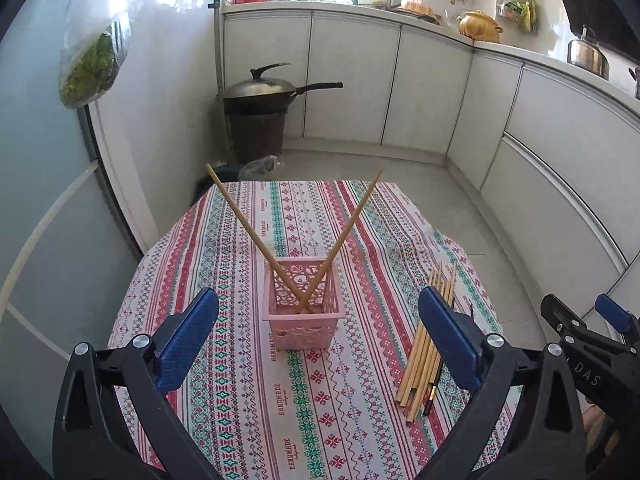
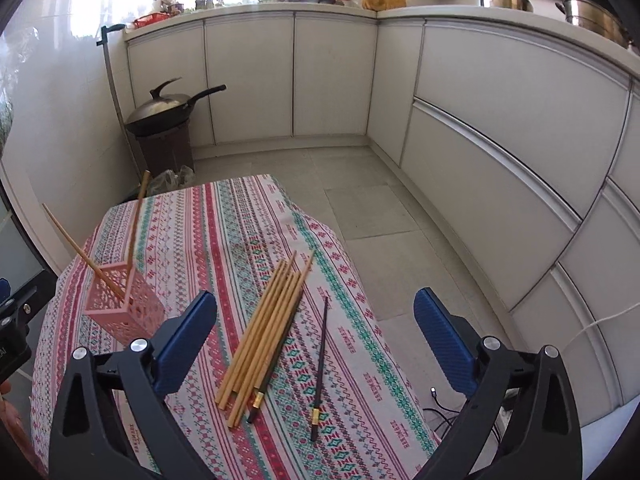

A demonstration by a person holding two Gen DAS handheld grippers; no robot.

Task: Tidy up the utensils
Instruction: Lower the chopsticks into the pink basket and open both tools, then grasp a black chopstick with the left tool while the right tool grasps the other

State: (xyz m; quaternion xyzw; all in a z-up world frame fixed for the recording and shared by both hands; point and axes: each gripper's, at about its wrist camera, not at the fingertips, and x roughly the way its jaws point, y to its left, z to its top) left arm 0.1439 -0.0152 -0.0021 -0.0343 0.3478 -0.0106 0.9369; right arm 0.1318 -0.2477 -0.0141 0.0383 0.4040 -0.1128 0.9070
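A pink lattice holder (image 1: 303, 312) stands on the patterned tablecloth (image 1: 248, 392) with two wooden chopsticks (image 1: 348, 232) crossed inside it; it also shows in the right wrist view (image 2: 124, 306). My left gripper (image 1: 318, 336) is open and empty, just in front of the holder. A bundle of several wooden chopsticks (image 2: 266, 328) lies on the cloth with a dark chopstick (image 2: 272, 364) among them and another dark chopstick (image 2: 321, 364) lying apart to the right. My right gripper (image 2: 316, 340) is open and empty above the bundle. The bundle also shows in the left wrist view (image 1: 424, 360).
The table's right edge (image 2: 360, 280) drops to a tiled floor. A wok (image 1: 260, 94) sits on a dark bin by the back wall. White cabinets (image 2: 500, 140) curve around the right. The right gripper shows in the left wrist view (image 1: 592, 332).
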